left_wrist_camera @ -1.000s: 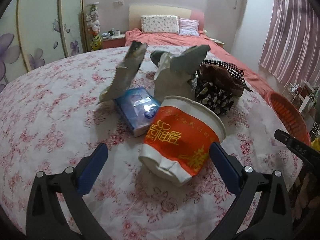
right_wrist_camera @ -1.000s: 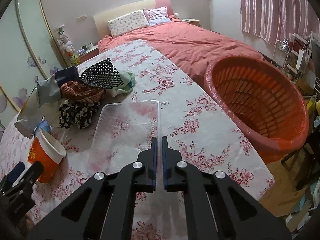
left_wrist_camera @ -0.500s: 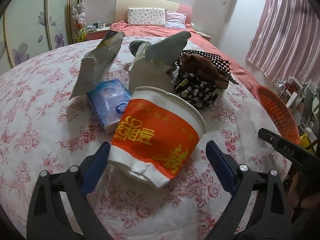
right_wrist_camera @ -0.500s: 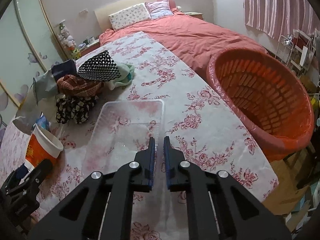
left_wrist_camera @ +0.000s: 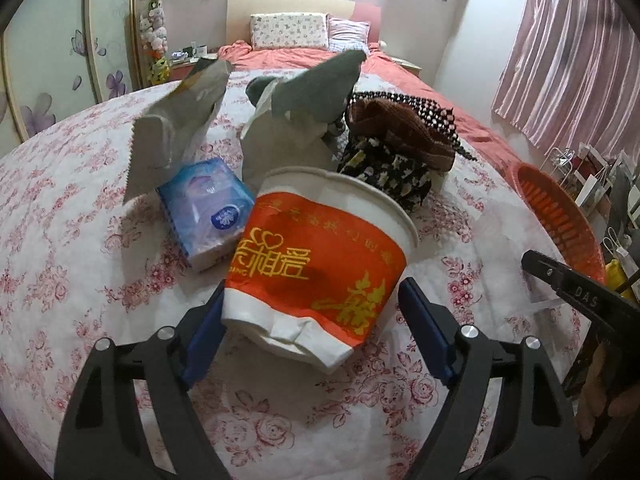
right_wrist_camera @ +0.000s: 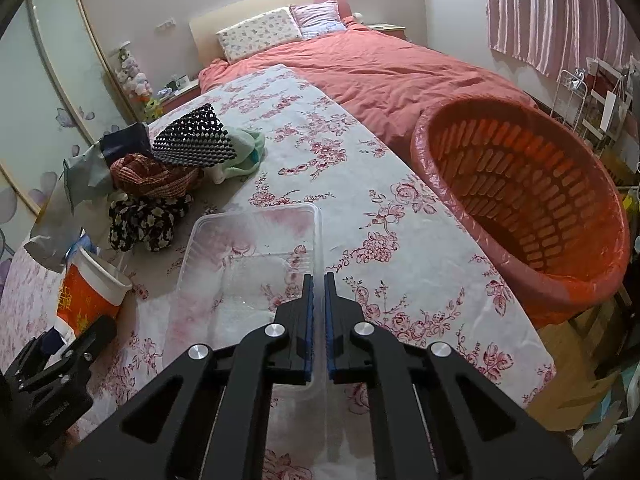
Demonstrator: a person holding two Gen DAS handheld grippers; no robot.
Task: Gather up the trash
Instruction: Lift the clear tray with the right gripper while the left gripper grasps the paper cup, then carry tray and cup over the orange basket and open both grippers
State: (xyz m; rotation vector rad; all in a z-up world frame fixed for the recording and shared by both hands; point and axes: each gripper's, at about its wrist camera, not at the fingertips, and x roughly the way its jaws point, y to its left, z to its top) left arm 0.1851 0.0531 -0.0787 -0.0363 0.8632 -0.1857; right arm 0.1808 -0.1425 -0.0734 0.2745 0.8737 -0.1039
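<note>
An orange and white paper noodle cup (left_wrist_camera: 320, 264) stands tilted on the floral table cover, also seen in the right wrist view (right_wrist_camera: 90, 294). My left gripper (left_wrist_camera: 312, 328) is open with its blue pads on either side of the cup's base; the left pad is at the cup's edge. My right gripper (right_wrist_camera: 317, 320) is shut on the right rim of a clear plastic tray (right_wrist_camera: 248, 264) that lies on the table. An orange laundry-style basket (right_wrist_camera: 520, 196) lined with plastic stands off the table's right edge.
Behind the cup lie a blue tissue pack (left_wrist_camera: 208, 208), silver foil bags (left_wrist_camera: 176, 136), and a pile of dark floral and brown cloth (left_wrist_camera: 396, 148). A bed (right_wrist_camera: 360, 64) with red cover lies beyond the table. Shelves and bags stand at the far right.
My left gripper has moved forward so the cup sits between its pads, and the jaws have narrowed. My right gripper stays closed on the tray's rim, nearly still.
</note>
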